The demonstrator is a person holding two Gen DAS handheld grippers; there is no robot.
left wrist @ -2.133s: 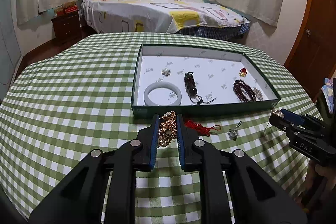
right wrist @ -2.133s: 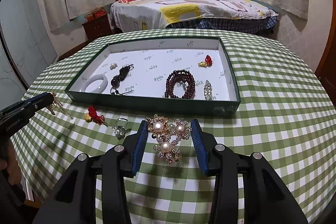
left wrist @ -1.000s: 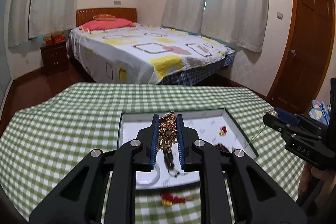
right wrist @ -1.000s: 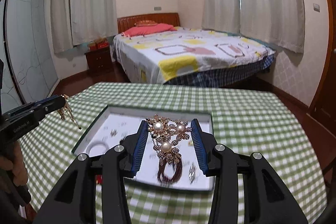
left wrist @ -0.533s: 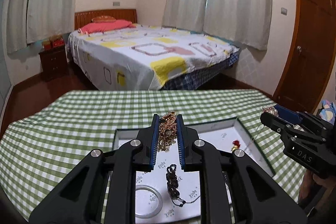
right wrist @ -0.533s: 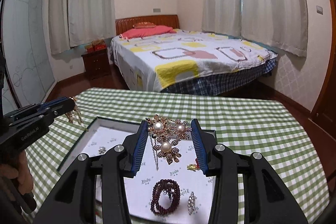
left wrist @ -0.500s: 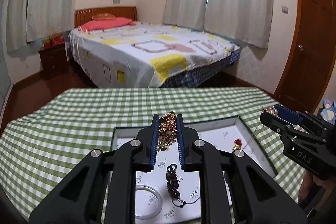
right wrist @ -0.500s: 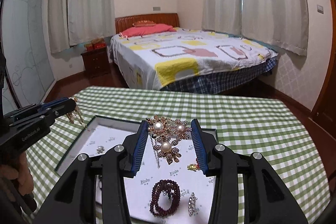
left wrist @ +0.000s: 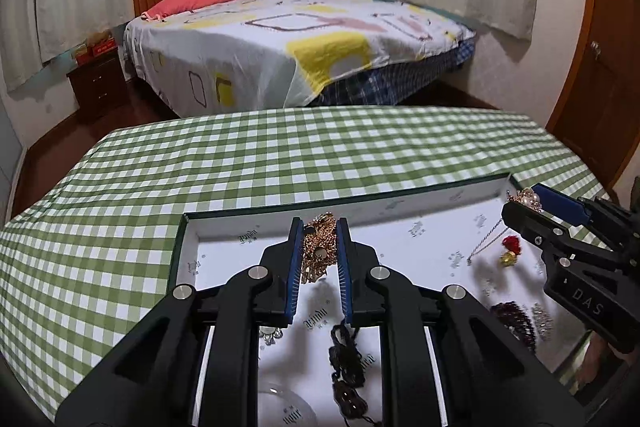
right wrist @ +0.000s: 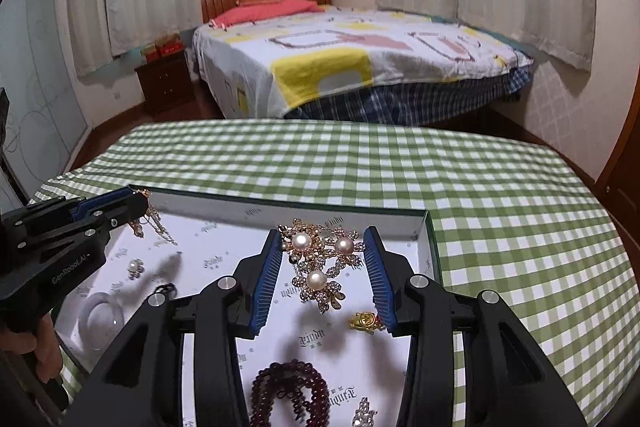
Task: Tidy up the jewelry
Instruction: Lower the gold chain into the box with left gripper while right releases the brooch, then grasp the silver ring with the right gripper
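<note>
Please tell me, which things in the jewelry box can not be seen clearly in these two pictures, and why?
- Pale bangle, left wrist view: cut by the bottom edge, partly behind the left gripper.
- Dark red bead bracelet, right wrist view: lower part cut off.
- Small gold charm: partly behind the right gripper; shape unclear.
- Print on the box lining: too small to read.

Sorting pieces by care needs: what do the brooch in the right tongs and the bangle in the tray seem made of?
Brooch: gold-tone metal, apparently, set with sparkling clear stones and three glossy pearl-like beads; real or imitation is unclear. Bangle: pale, translucent, smooth, perhaps jade or glass.
</note>
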